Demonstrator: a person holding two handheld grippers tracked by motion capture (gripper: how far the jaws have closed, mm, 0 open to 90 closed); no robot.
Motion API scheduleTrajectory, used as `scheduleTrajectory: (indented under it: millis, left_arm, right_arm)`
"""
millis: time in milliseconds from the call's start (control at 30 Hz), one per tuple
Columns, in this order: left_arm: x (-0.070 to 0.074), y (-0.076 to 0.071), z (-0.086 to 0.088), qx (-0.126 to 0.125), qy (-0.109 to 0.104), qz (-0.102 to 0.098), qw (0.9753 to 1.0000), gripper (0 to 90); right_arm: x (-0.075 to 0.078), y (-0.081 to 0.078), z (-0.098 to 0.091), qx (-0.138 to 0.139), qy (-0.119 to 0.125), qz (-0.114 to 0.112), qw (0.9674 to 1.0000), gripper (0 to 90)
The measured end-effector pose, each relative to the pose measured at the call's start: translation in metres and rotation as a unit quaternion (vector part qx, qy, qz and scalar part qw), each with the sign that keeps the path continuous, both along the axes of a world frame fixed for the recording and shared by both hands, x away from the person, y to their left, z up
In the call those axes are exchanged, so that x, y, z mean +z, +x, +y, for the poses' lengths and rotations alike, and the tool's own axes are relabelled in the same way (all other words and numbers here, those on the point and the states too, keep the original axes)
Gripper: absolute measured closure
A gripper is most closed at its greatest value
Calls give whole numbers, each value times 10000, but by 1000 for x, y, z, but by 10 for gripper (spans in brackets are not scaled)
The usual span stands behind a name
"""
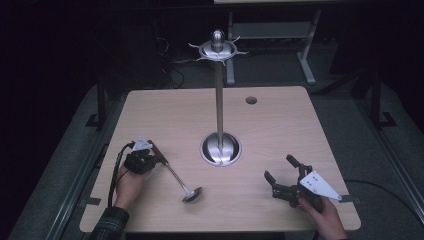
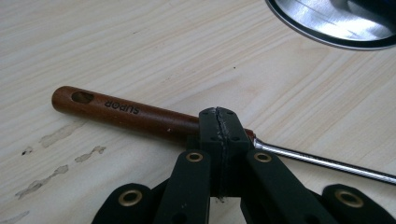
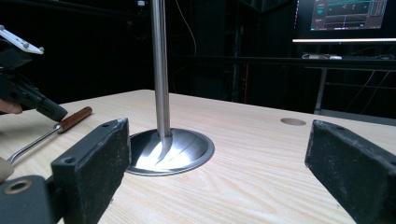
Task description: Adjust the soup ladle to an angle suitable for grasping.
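A ladle [image 1: 172, 172] lies on the table, its brown wooden handle [image 2: 126, 112] toward the left and its metal bowl [image 1: 191, 194] toward the front. My left gripper [image 1: 158, 159] is shut, pads pressed together, with its tips [image 2: 219, 128] right at the spot where the wood meets the steel shaft [image 2: 322, 163]; nothing shows between the pads. A steel hanging stand [image 1: 219, 100] rises from a round base [image 1: 220, 149] at mid-table, with hooks around its top [image 1: 218, 49]. My right gripper [image 1: 280, 168] rests open at the front right, facing the stand's pole [image 3: 160, 70].
The wooden table [image 1: 280, 125] has a round cable hole [image 1: 251, 100] at the back right. The stand's base [image 3: 170, 151] sits close ahead of the right gripper's pads [image 3: 93, 158]. A lit monitor [image 3: 348, 14] and dark desks stand beyond the table.
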State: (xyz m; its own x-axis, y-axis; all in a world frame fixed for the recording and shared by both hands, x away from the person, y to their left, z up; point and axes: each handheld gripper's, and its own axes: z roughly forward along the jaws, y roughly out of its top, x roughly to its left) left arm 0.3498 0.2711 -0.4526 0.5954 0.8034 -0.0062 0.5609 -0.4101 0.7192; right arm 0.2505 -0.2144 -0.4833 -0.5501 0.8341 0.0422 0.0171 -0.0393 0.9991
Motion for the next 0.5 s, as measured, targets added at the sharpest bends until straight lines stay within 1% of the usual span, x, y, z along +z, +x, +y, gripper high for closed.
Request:
scheduleTrajectory:
  millis: [67,133,333,400,500]
  left_arm:
    - [-1,1,-2,16,-31,-8,10000,899]
    - [-2,3,-2,0,21,-21,10000,899]
    - [-4,6,-4,-11,-5,11,10000,899]
    - [-4,7,-6,-4,-1,64,10000,899]
    - [-3,9,-10,-45,8,43,10000,899]
  right_arm:
    - [0,0,0,2,2,8,10000,63]
    - [0,0,0,1,5,8,10000,63]
    - [0,0,0,0,2,6,10000,63]
    - [0,0,0,-1,4,5,10000,63]
    - [0,0,0,2,4,8,10000,63]
